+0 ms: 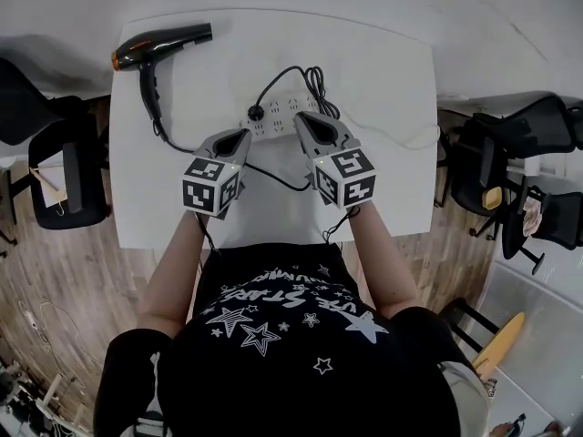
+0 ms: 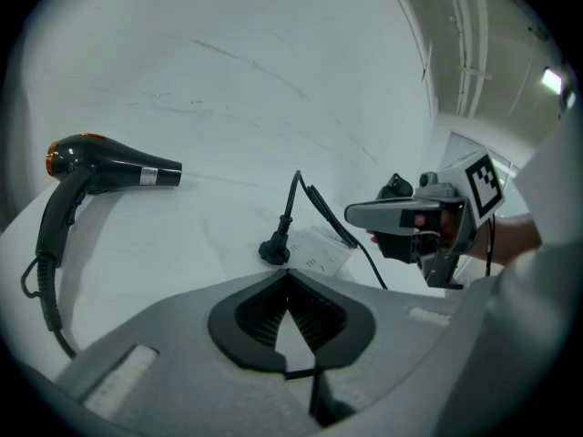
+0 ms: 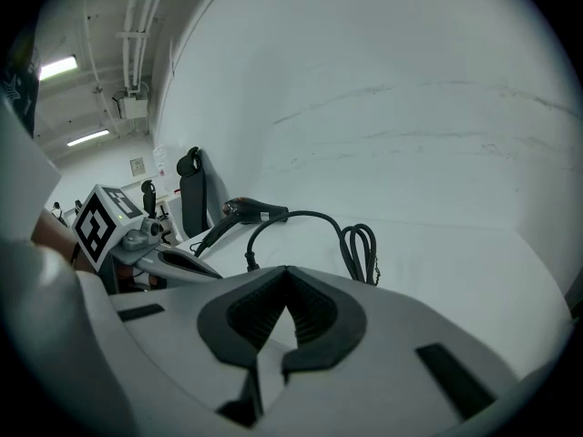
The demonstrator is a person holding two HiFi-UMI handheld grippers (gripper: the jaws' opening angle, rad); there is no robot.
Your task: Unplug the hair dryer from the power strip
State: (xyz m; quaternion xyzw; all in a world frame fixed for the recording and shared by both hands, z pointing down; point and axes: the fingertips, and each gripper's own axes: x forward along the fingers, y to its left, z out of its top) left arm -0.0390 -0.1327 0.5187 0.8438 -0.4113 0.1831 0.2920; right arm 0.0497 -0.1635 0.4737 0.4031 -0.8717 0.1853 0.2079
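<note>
A black hair dryer [image 1: 159, 45] with an orange rear lies at the table's far left corner. Its black cord runs to a plug [image 1: 257, 113] seated in the white power strip [image 1: 278, 116] at mid table, with a looped cord bundle [image 1: 319, 85] behind it. My left gripper [image 1: 244, 135] hovers just short of the strip, shut and empty. In the left gripper view the plug [image 2: 273, 251] stands right beyond the jaw tips [image 2: 288, 274]. My right gripper [image 1: 301, 118] is shut over the strip's right part, holding nothing. The right gripper view shows the plug [image 3: 251, 262] and the dryer [image 3: 255, 212] ahead to the left.
The white table [image 1: 383, 198] holds a thin white lead [image 1: 401, 139] running right from the strip. Black chairs stand at the left [image 1: 64, 180] and right [image 1: 510, 171] sides. A wall rises beyond the far edge.
</note>
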